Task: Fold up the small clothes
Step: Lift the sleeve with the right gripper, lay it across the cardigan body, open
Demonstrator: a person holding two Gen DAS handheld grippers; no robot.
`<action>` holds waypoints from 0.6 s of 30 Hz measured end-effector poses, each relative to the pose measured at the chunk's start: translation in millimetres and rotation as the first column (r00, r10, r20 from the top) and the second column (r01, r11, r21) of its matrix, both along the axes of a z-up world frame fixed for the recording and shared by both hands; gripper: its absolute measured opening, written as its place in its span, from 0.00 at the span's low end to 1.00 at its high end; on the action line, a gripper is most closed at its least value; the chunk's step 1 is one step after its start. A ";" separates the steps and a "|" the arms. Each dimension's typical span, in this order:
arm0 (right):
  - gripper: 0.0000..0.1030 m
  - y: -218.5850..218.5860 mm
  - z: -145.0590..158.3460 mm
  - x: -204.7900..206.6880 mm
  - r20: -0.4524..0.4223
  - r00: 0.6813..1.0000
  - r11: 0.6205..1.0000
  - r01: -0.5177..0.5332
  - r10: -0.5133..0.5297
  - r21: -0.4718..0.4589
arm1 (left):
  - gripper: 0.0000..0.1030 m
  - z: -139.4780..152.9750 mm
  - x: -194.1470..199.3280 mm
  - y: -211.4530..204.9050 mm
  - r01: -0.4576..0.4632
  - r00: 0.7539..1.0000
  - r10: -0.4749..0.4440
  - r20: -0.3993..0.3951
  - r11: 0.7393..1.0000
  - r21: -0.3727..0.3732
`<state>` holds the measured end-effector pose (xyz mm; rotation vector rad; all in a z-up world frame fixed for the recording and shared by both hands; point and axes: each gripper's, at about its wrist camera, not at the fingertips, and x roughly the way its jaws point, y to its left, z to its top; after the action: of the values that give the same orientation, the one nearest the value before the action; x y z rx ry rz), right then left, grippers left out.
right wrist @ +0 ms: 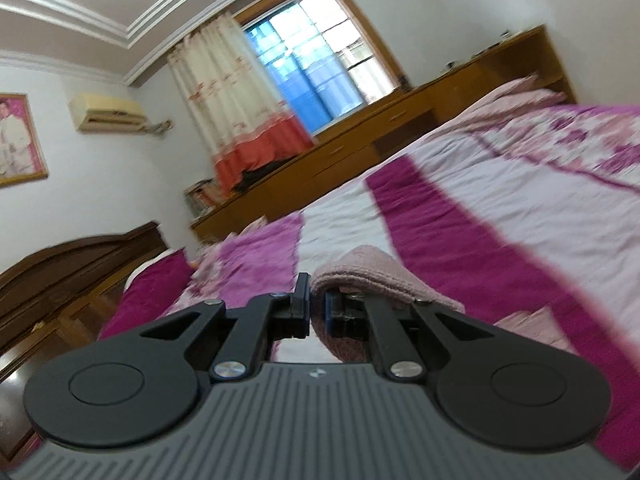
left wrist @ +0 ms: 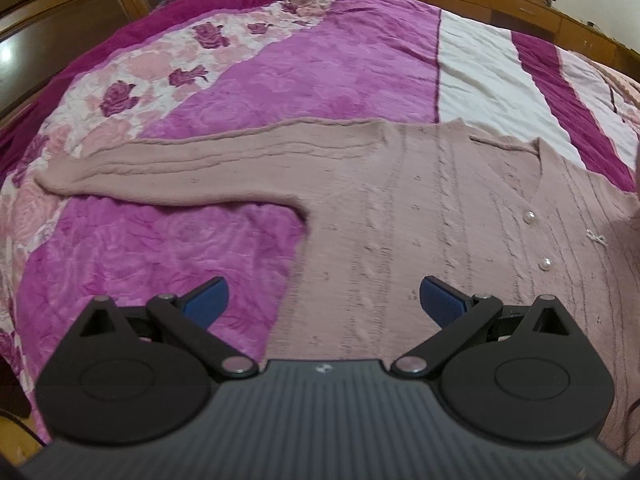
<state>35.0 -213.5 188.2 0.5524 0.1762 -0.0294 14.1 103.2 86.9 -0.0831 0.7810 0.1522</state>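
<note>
The right gripper (right wrist: 318, 308) is clamped on a lifted fold of the pink cardigan (left wrist: 420, 208) spread across the bed (left wrist: 320, 64) – carry it straight over the body (left gripper (left wrist: 324, 300) gaping above the hem) – keeping edges aligned.

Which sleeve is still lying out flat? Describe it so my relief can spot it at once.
On the magenta rose-print bedspread, the dusty-pink knit cardigan lies spread flat below the open left gripper. Its sleeve stretches out leftward from the shoulder, a long ribbed band tapering to a cuff, plain knit against the blanket's shiny floral plush.
</note>
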 end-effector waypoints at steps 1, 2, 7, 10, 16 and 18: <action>0.06 13.0 -3.3 4.7 -0.008 1.000 1.000 -0.018 0.018 -0.001 | 1.00 0.8 0.0 3.1 -0.004 1.000 0.004 0.001 1.000 0.000; 0.06 26.5 -8.2 8.5 -0.018 0.999 0.999 -0.036 0.036 -0.004 | 1.00 2.3 0.0 6.6 -0.009 1.000 0.009 0.004 1.000 0.000; 0.06 82.7 -43.6 30.3 -0.102 0.989 0.993 -0.113 0.110 -0.022 | 1.00 8.3 -1.7 21.9 -0.030 0.999 0.030 0.026 1.000 0.004; 0.06 99.1 -66.2 49.3 -0.173 0.975 0.990 -0.143 0.142 0.005 | 1.00 7.8 0.3 29.9 -0.033 0.999 0.032 0.026 0.999 0.012; 0.06 130.2 -91.4 75.0 -0.223 0.959 0.984 -0.178 0.173 -0.003 | 1.00 1.9 6.2 45.3 -0.055 0.998 0.055 0.009 0.998 -0.007; 0.06 132.3 -92.1 81.0 -0.221 0.957 0.981 -0.195 0.189 -0.007 | 1.00 -0.4 7.9 48.9 -0.058 0.998 0.058 0.004 0.998 -0.011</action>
<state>116.0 -81.2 96.1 0.5004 0.4438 0.0966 21.9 152.1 86.6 -0.1163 0.7757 0.2029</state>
